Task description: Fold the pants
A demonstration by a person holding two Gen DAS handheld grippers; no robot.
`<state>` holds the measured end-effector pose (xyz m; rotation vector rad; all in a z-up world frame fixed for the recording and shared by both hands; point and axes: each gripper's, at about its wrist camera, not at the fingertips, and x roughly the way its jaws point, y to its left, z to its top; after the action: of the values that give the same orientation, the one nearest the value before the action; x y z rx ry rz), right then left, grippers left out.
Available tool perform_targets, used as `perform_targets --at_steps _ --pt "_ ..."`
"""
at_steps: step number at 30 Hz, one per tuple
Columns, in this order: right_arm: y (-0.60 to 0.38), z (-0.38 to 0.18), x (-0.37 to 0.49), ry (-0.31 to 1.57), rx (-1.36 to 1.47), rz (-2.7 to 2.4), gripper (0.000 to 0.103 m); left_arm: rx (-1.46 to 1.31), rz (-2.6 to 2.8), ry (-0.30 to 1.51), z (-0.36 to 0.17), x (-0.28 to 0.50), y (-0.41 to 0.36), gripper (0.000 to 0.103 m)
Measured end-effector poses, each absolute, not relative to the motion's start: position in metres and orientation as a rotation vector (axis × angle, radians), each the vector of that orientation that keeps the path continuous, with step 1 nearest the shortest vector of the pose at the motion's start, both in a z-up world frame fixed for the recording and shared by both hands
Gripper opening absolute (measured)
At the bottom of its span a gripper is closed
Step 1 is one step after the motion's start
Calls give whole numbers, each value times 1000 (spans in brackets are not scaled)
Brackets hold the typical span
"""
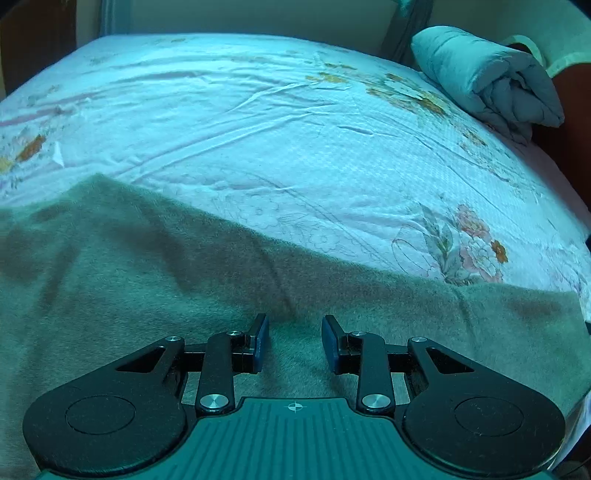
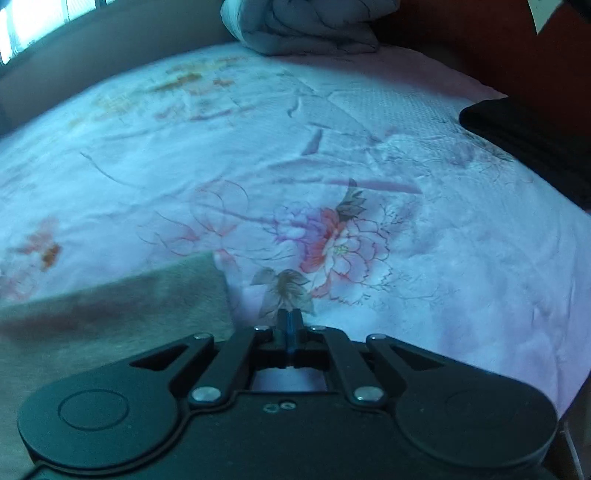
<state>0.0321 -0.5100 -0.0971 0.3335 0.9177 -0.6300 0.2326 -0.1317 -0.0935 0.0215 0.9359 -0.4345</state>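
Note:
Grey-green fleecy pants (image 1: 147,295) lie spread on the floral bedsheet (image 1: 258,129) and fill the lower half of the left wrist view. My left gripper (image 1: 294,334) hovers just over this fabric, its blue pads (image 1: 260,343) apart with only flat cloth showing in the gap. In the right wrist view a corner of the pants (image 2: 129,314) lies at the lower left. My right gripper (image 2: 290,321) is shut, pads pressed together with nothing seen between them. It sits over the bare bedsheet (image 2: 443,258), just right of the pants' edge.
A rolled pale quilt (image 1: 487,77) lies at the far right end of the bed, seen also as the quilt (image 2: 306,26) at the top. A dark folded cloth (image 2: 528,140) rests at the bed's right edge. The sheet beyond the pants is wrinkled.

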Motion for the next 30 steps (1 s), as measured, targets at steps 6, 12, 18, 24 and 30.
perform_targets --at_steps 6,12,18,24,30 --pt "-496 -76 -17 831 567 -611 22 15 -529 926 -81 201 -117 32" --pt "-482 -86 -59 823 795 -618 35 22 -555 925 -79 171 -100 32" --pt "-473 -93 -65 798 892 -643 57 -30 -481 932 -84 172 -66 32" --pt "-469 -106 -55 727 976 -672 38 -29 -468 963 -98 175 -59 32" --pt "-468 -103 -65 637 1015 -695 14 -17 -518 943 -88 164 -79 33"
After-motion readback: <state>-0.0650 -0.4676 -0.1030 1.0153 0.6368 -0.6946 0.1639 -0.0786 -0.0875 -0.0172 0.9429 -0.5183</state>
